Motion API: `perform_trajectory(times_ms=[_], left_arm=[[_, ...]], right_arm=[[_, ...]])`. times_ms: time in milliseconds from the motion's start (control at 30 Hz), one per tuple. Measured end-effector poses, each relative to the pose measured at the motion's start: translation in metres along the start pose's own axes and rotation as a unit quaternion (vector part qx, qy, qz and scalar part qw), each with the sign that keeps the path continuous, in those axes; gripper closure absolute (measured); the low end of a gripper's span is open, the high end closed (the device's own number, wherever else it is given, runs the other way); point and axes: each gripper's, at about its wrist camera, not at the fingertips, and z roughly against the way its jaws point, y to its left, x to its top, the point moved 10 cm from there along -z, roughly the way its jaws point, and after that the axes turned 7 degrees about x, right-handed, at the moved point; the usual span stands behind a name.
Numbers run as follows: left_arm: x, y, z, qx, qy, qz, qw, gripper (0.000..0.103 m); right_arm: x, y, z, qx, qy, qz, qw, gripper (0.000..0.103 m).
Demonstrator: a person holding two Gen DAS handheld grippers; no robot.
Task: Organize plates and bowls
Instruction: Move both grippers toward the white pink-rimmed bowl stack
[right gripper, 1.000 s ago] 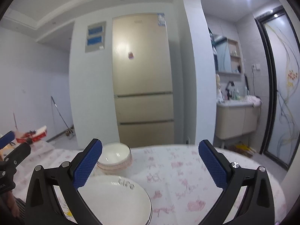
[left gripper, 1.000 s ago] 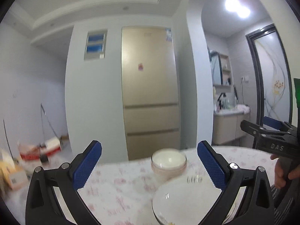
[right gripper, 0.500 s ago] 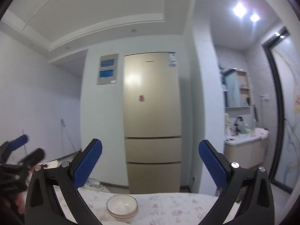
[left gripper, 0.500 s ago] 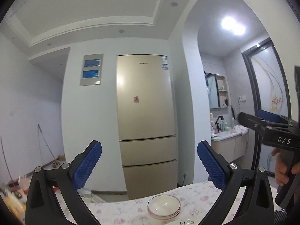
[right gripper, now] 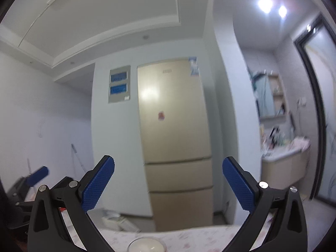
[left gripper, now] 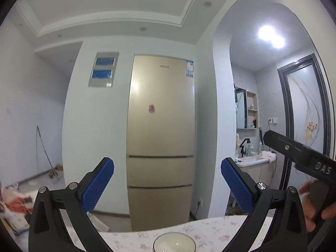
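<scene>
Both grippers, left gripper (left gripper: 167, 183) and right gripper (right gripper: 168, 183), are spread wide and empty, tilted up toward the fridge (left gripper: 160, 138). Below and ahead of the fingers, a bowl (left gripper: 174, 244) sits mouth-up on the floral tablecloth (left gripper: 210, 232); being round, it has no long axis. Tip both down before reaching.

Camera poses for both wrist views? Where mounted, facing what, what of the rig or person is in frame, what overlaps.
Left wrist: sits on the left gripper, looks forward and tilted up at the fridge; its own blue fingers, open and empty, plus the right gripper and a hand at right.
Right wrist: sits on the right gripper, faces the fridge too, blurred; open fingers, left gripper at left edge.
Shared: fridge, bowl at bottom edge on the floral tablecloth, washbasin alcove.
</scene>
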Motion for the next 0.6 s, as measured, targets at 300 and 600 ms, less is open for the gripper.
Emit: perform_trajectory(times_ms=[300, 600], left_arm=[[-0.070, 0.025, -0.064, 0.023, 0.099, 0.028, 0.9944, 0.000], [-0.122, 0.037, -0.104, 0.036, 0.175, 0.029, 0.9835, 0.000]], right_arm=[[-0.071, -0.023, -0.052, -0.012, 0.083, -0.042, 0.996, 0.000], [-0.134, -0.032, -0.088, -0.028, 0.147, -0.059, 0.987, 0.000]])
